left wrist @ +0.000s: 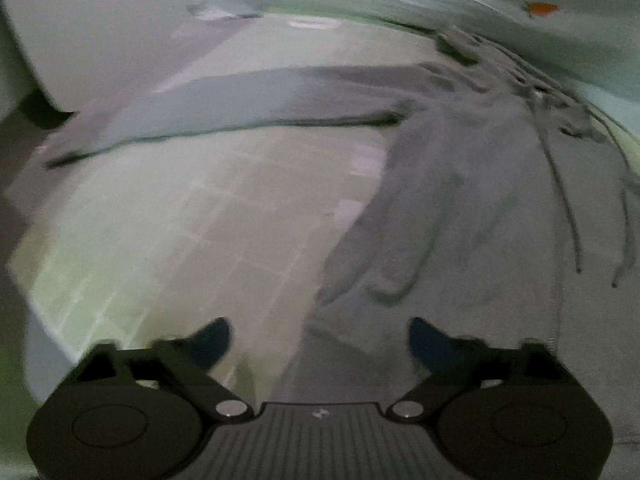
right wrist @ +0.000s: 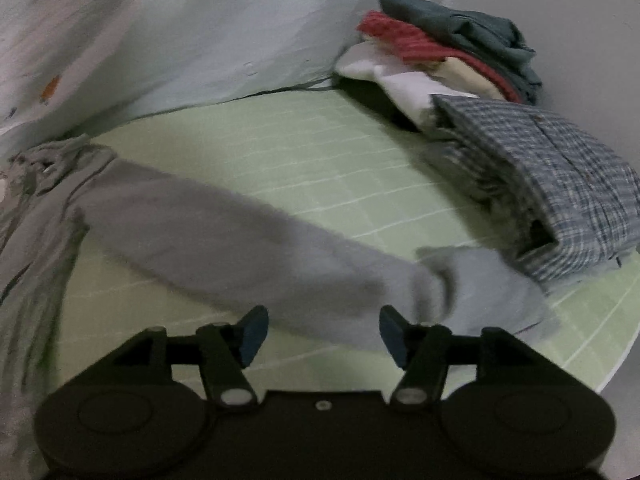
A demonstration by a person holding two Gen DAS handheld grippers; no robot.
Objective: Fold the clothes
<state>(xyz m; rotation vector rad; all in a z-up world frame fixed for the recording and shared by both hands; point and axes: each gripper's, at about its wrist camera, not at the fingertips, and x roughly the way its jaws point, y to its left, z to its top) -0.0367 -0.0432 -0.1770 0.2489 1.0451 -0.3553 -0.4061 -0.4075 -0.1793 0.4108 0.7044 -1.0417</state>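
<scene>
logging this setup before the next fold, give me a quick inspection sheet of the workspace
surface: green gridded mat, bare in the middle.
job's things: grey sweatpants spread flat, legs apart, drawstrings loose at the waist.
clutter: plaid shirt folded at the mat's right; clothes pile behind it, red, white, cream and dark green.
grippers: left tool open, over a leg's edge; right tool open, just above the other leg near its cuff.
cables: nothing seen.
surroundings: pale printed sheet hanging behind the mat.

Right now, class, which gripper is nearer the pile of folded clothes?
Right. The right gripper hangs open over the grey sleeve, with the pile of folded clothes just beyond. The left gripper sees no pile at all.
</scene>
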